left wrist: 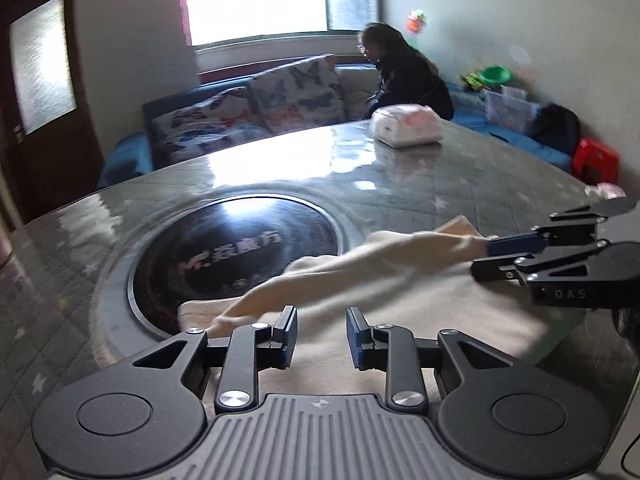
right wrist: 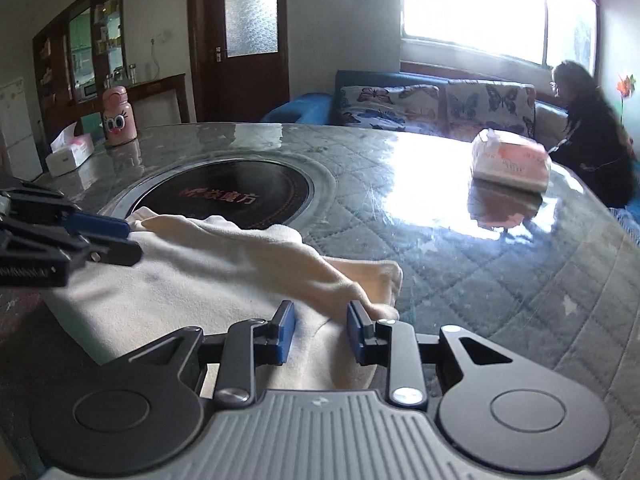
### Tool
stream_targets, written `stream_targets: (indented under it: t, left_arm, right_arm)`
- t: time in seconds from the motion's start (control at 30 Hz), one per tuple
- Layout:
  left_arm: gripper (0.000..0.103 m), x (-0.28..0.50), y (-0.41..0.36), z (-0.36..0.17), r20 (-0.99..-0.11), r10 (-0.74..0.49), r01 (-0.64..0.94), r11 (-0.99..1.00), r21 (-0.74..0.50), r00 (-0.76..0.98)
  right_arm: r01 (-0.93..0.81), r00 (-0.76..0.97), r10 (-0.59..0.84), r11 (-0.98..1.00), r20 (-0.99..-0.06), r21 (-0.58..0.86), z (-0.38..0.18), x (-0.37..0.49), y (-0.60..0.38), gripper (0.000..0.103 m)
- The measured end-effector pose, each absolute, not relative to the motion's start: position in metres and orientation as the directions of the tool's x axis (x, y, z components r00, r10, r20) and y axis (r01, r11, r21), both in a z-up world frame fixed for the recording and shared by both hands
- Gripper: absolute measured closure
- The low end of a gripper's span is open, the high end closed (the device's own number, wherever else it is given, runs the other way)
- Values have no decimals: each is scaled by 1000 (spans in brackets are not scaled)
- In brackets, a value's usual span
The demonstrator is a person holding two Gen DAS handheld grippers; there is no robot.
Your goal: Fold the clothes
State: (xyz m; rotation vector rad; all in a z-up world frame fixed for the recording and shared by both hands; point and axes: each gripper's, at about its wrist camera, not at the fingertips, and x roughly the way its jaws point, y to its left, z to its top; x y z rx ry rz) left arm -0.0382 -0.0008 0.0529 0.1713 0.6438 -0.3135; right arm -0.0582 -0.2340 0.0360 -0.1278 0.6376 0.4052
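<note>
A cream garment [left wrist: 380, 292] lies folded on the glass-topped table [left wrist: 400, 168], partly over the black round hotplate [left wrist: 240, 248]. A fold runs across its top as a long ridge. My left gripper [left wrist: 322, 336] is open just above the garment's near left edge, holding nothing. My right gripper [right wrist: 321, 332] is open over the garment's [right wrist: 192, 272] near right corner, with cloth lying between its fingers. Each gripper shows in the other's view: the right one [left wrist: 480, 258] at the garment's right end, the left one [right wrist: 134, 242] at its left end.
A wrapped tissue pack [left wrist: 406, 126] lies on the far side of the table. A pink bottle [right wrist: 118, 116] and a tissue box [right wrist: 70, 152] stand at the far left edge. A person [left wrist: 404, 72] sits on the sofa [left wrist: 256, 108] behind the table.
</note>
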Motion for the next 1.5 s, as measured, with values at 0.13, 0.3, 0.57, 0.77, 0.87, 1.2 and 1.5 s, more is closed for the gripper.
stream_targets:
  t: [0.13,0.3,0.57,0.77,0.87,1.2,1.5]
  left_arm:
    - [73,-49,9,54,-611,-213,306,951,50,762]
    - [73,-53,20,46,-630,-185,265,964,35,754]
    - [73,-55,28,37,-639,-187,246,969,4,746]
    - [72,-55,31,41,-635,-191,244,970,-4,748]
    - [71,-58,32,48,-617,-187,239,971,1,764]
    - [64,-55,38,33,-648,-161,218,976,8,744]
    - [63,-67,36,53,-610,-163,220,975,18,775]
  right_arm:
    - [-406,743,333,914,-581,5,46,-60,-232,73]
    - [-445,730,373,895,-573,15,52,-54,-219,73]
    - [-488,673,396,872,-625,27,29,-37,-187,73]
    - [-452,682,373,891,-630,38,31,-26,-193,72]
    - [-451,695,369,892,-617,26,39,-31,-197,72]
    - [-547,668,417,837,-617,-27,48,-74,-205,67]
    - [-524,698,428,852,-574,-2,60,-102,-231,66]
